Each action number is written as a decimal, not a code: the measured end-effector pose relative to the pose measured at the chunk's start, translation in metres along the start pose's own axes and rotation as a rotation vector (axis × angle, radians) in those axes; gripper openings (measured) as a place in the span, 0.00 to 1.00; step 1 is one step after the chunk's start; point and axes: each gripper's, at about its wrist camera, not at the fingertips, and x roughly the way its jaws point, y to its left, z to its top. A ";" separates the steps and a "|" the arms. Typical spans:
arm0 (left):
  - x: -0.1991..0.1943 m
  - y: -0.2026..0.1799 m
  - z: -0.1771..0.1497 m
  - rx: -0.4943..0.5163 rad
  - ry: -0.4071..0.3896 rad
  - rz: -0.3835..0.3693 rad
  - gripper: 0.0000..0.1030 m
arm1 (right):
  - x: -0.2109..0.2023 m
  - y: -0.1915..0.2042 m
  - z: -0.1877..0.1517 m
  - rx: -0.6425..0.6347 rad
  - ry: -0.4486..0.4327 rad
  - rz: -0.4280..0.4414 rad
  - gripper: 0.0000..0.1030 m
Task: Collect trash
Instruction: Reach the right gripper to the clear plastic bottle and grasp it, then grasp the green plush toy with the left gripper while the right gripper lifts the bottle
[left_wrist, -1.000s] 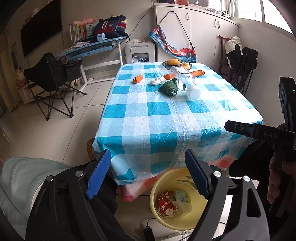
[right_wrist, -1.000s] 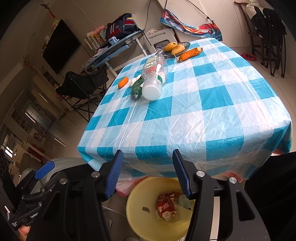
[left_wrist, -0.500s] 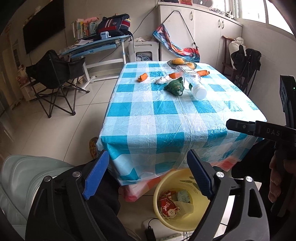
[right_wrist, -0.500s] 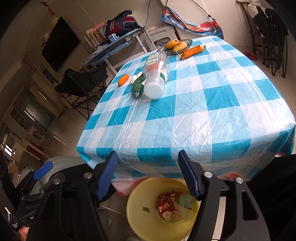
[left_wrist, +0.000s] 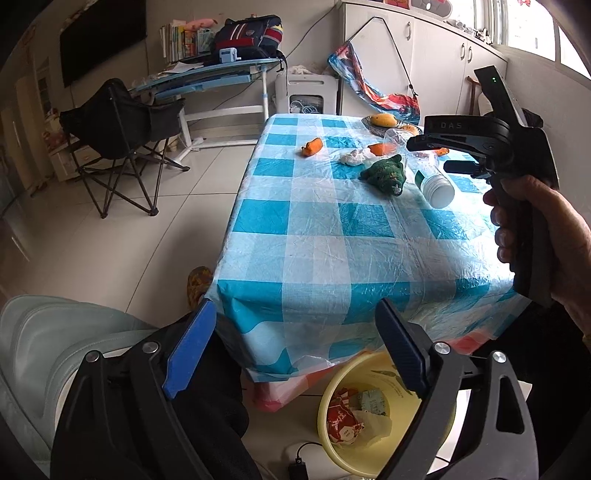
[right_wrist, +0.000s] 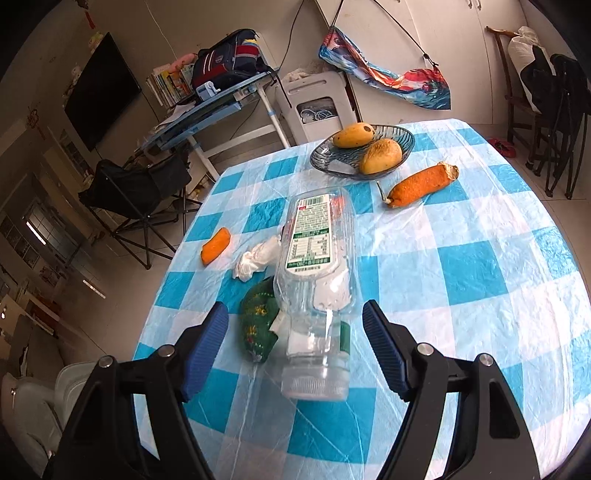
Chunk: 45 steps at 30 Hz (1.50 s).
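A clear plastic bottle (right_wrist: 317, 266) lies on the blue-checked table (right_wrist: 472, 266), cap end toward me. My right gripper (right_wrist: 293, 332) hovers over it with its jaws opening; the bottle's cap end sits between them and the pads are off it. Beside the bottle lie a green knitted piece (right_wrist: 256, 325), a crumpled white tissue (right_wrist: 255, 260) and two orange peels (right_wrist: 216, 245) (right_wrist: 421, 184). My left gripper (left_wrist: 295, 339) hangs open and empty off the table's near edge, above a yellow bin (left_wrist: 323, 406) that holds wrappers. A hand (left_wrist: 535, 229) carries the right gripper (left_wrist: 432, 155).
A glass bowl (right_wrist: 402, 138) with two mangoes stands at the table's far end. A black folding chair (left_wrist: 122, 129) and a desk (left_wrist: 207, 77) are on the left. Dark chairs (right_wrist: 554, 92) stand at the right. A pale cushioned seat (left_wrist: 37, 332) is near me.
My right gripper has travelled from above the bin forward over the table to the bottle, and its jaws have widened. The left gripper has shifted a little; the bin stays below it.
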 end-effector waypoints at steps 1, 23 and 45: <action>0.003 0.001 0.003 -0.003 0.003 -0.001 0.82 | 0.010 0.000 0.005 -0.003 0.007 -0.018 0.71; 0.141 -0.104 0.137 0.063 0.085 -0.121 0.82 | -0.013 -0.082 -0.008 0.033 0.119 -0.032 0.57; 0.061 -0.070 0.104 -0.027 -0.053 -0.176 0.28 | -0.052 -0.059 -0.033 0.184 0.080 0.364 0.56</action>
